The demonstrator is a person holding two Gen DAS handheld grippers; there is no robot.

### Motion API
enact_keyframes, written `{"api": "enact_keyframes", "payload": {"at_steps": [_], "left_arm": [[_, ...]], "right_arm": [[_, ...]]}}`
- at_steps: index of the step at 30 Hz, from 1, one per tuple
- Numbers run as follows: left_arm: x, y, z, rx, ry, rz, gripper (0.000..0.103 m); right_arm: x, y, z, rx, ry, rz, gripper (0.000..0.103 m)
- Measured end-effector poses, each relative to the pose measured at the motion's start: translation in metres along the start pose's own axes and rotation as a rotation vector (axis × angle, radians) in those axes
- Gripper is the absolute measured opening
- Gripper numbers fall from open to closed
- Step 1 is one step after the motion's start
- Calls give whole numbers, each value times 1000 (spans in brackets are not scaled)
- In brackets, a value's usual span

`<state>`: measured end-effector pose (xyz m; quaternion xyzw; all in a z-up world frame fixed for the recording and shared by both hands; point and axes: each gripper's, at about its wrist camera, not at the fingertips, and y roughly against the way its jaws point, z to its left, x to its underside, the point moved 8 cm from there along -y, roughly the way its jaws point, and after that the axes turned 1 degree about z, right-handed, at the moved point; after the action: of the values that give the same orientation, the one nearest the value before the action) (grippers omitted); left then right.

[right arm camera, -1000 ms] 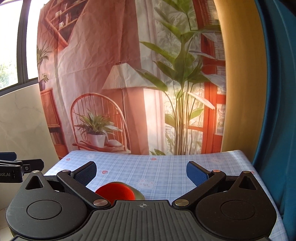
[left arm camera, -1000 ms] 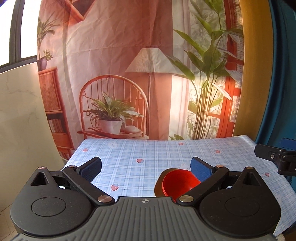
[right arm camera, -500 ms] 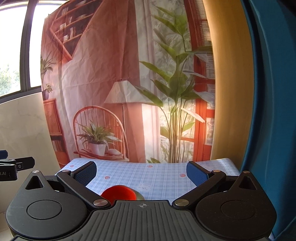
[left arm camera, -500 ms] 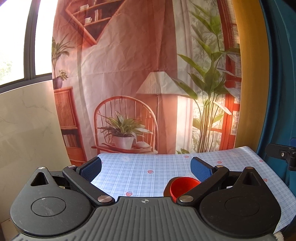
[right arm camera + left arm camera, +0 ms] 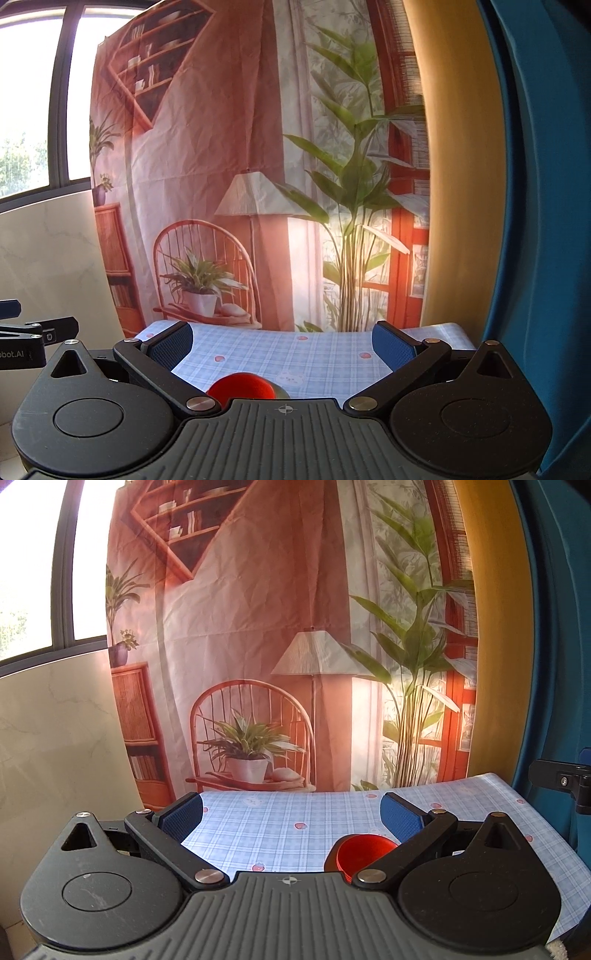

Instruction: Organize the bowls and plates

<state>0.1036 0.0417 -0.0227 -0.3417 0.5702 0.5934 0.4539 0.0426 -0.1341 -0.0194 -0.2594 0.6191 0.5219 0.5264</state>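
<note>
A red bowl [image 5: 360, 854] sits on a darker plate [image 5: 330, 860] on the blue checked tablecloth [image 5: 280, 834], low in the left wrist view, partly hidden behind the right finger. My left gripper [image 5: 291, 814] is open and empty, held above and behind the bowl. In the right wrist view the red bowl [image 5: 242, 386] shows just above the gripper body, with a greenish plate edge [image 5: 281, 391] beside it. My right gripper [image 5: 282, 341] is open and empty, above the table.
A printed backdrop [image 5: 295, 646] of a chair, lamp and plants hangs behind the table. A blue curtain [image 5: 535, 221] stands at the right. The right gripper's edge [image 5: 561, 779] shows at the far right; the left gripper's edge [image 5: 37, 334] shows at the left.
Both grippers have risen and tilted back from the table. The bowl and plate sit lower and smaller in both views. Both grippers stay open.
</note>
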Motion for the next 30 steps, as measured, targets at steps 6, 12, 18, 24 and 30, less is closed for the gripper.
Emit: {"api": "enact_keyframes", "payload": {"at_steps": [6,12,18,24,30], "left_arm": [[2,-2,5,4,15,12,103],[2,-3,3,14,8,14,103],[3,-3,4,21,13,20,103],[4,-3,3,27,12,25,103],[3,-3,5,27,19,23,103]], "right_arm": [[1,-1,-1,7,-2,5,103],[2,-2,-3,13,-8,15,103],[1,-4,-4,12,-10,19,103],[2,-5,-6,19,-17,22,103],[2,-5,-6,19,-16,22,103]]}}
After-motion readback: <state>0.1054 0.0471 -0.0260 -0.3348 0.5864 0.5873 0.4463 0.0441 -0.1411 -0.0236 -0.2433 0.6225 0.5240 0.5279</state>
